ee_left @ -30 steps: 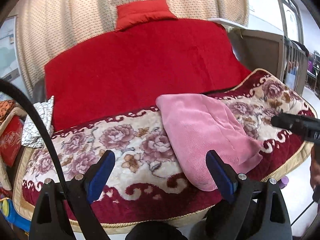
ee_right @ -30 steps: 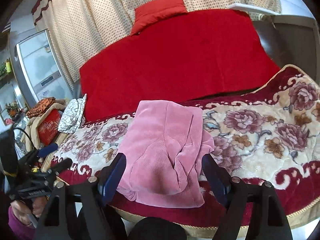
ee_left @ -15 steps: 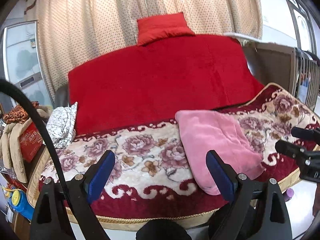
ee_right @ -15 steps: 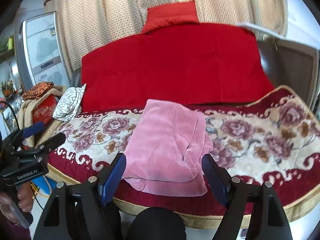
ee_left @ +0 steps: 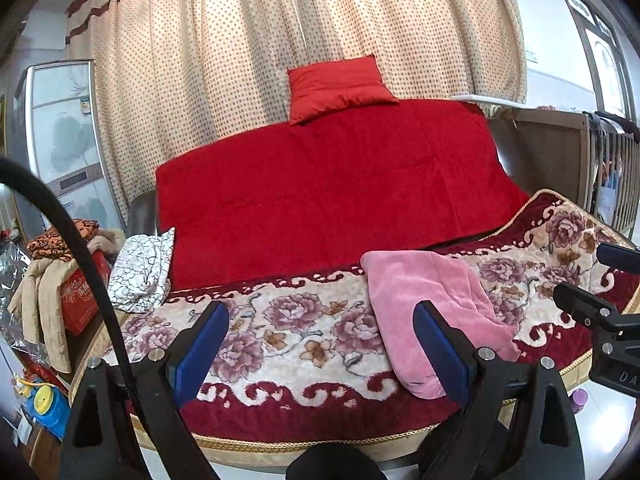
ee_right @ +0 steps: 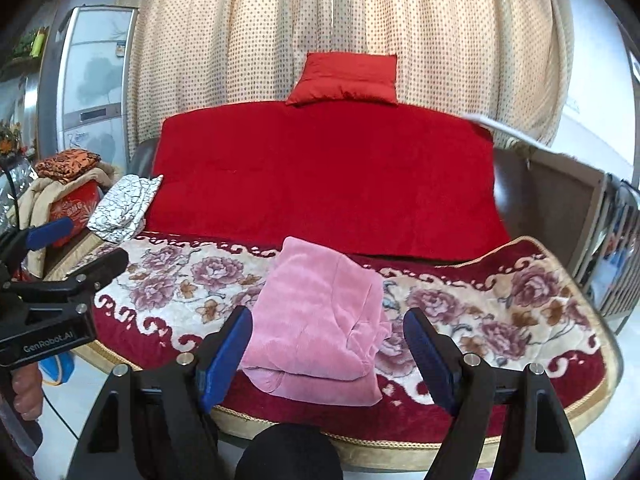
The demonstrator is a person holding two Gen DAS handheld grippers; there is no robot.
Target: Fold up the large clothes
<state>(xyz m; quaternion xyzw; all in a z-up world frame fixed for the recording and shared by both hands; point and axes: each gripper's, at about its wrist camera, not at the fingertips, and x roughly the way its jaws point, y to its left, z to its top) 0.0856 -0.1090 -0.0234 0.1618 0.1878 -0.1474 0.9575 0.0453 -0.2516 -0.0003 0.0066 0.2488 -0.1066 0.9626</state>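
Observation:
A folded pink garment (ee_left: 428,304) lies on the floral blanket (ee_left: 280,328) over the sofa seat, near its front edge; it also shows in the right wrist view (ee_right: 320,320). My left gripper (ee_left: 320,344) is open and empty, held back from the sofa, left of the garment. My right gripper (ee_right: 328,348) is open and empty, held back in front of the garment. Each gripper shows at the edge of the other's view: the right gripper (ee_left: 600,280) and the left gripper (ee_right: 76,244).
A red cover (ee_left: 332,196) drapes the sofa back with a red cushion (ee_left: 340,86) on top. A white patterned cloth (ee_left: 144,270) lies at the seat's left end. Piled clothes and a red box (ee_left: 76,296) stand left. A wooden crib (ee_left: 568,160) stands right.
Both grippers have pulled back and up from the sofa, so the garment looks smaller and more of the curtain and room shows. The garment has not moved.

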